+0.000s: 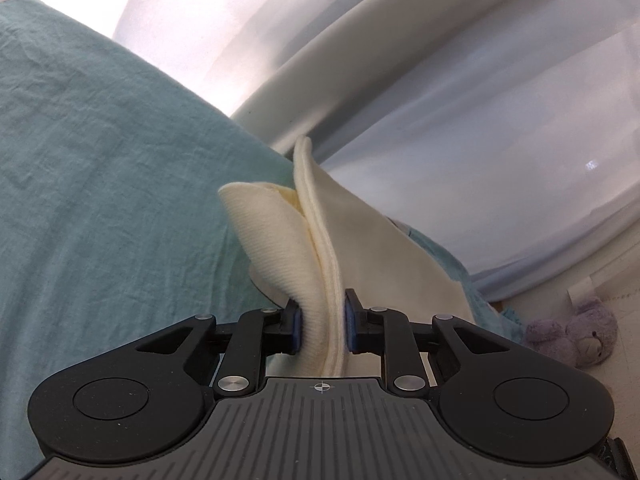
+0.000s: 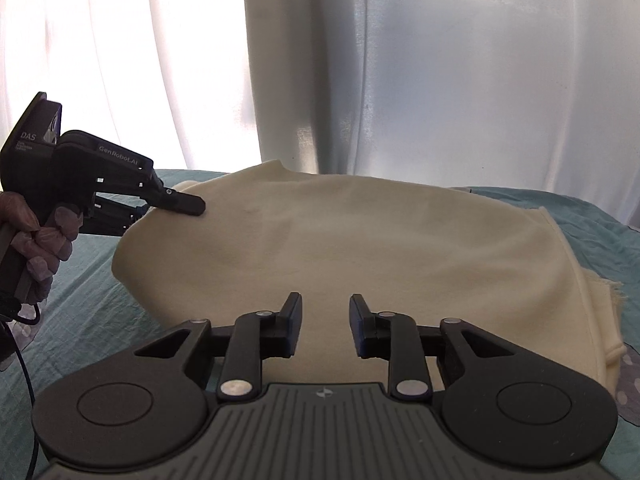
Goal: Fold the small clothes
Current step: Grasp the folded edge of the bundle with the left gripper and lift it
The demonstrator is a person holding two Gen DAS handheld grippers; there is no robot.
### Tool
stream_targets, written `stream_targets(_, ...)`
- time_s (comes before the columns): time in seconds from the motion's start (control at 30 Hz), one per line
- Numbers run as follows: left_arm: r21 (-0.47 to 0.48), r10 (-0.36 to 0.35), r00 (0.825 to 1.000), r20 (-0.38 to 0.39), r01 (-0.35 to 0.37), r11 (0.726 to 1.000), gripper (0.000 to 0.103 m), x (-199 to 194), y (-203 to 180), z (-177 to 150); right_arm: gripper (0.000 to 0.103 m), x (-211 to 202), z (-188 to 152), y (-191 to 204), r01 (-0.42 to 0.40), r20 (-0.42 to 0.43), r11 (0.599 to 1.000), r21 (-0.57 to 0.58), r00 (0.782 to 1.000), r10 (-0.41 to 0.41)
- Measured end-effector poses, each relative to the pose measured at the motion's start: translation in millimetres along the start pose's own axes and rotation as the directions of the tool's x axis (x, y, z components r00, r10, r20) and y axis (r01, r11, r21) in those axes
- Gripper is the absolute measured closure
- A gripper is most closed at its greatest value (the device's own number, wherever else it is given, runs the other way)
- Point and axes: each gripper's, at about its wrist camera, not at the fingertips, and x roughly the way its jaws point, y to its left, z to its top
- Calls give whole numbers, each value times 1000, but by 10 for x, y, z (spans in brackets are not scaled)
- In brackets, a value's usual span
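Teal, wrinkled bedsheet (image 1: 100, 152) lies left of our left gripper (image 1: 322, 326), whose blue pads pinch the ribbed, stitched hem of the cream garment (image 2: 340, 248), while our right gripper (image 2: 325, 322) hangs over its smooth domed middle, jaws narrowly parted, gripping nothing.

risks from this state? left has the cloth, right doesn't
1. The left gripper pinches only a bunched ribbed edge of the cream knit garment; it could slip out when lifted.
2. The right gripper hangs open above the cloth; a one-sided pull would skew the fold.
3. Dragging may wrinkle the teal bedsheet.
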Motion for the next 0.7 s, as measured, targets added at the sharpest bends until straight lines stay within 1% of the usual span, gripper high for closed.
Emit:
stream_targets(0.1,19,16,1000,3,-16,1000,80,5,-72,14,83,110,5,133,-11,10,1000,-4,1000,11)
stream_targets(0.17,10,14,1000,0,-14,1000,80,0,-94,19,83,266,-52,204,-10,-33,999,-40,999,8)
stream_targets(0.2,5,13,1000,1,-13,1000,81,0,-119,27,83,369,-97,228,-17,-82,998,-58,997,12)
stream_targets(0.23,5,15,1000,0,-15,1000,81,-9,-145,30,83,367,-139,244,-17,-62,997,-77,998,13)
stream_targets(0.27,13,17,1000,1,-17,1000,81,-29,-187,34,83,347,-138,270,-21,-66,995,-100,998,14)
stream_targets(0.3,23,16,1000,6,-16,1000,82,-54,-240,32,83,319,-123,259,-24,-68,995,-93,998,18)
stream_targets(0.4,46,0,1000,12,0,999,84,-83,-460,35,83,165,-90,124,-27,-37,999,-23,999,26)
stream_targets(0.53,99,-51,999,3,51,994,84,52,-858,-32,83,-93,-71,-170,21,16,997,74,1000,-22)
stream_targets(0.6,133,-57,998,-26,60,989,84,246,-1036,-126,83,-220,-83,-308,44,39,992,116,998,-49)
stream_targets(0.67,142,-67,995,-73,77,987,88,506,-1155,-253,83,-324,-97,-439,69,48,986,153,996,-77)
stream_targets(0.7,147,-57,993,-99,71,987,90,656,-1204,-349,83,-360,-110,-490,77,47,983,168,995,-87)
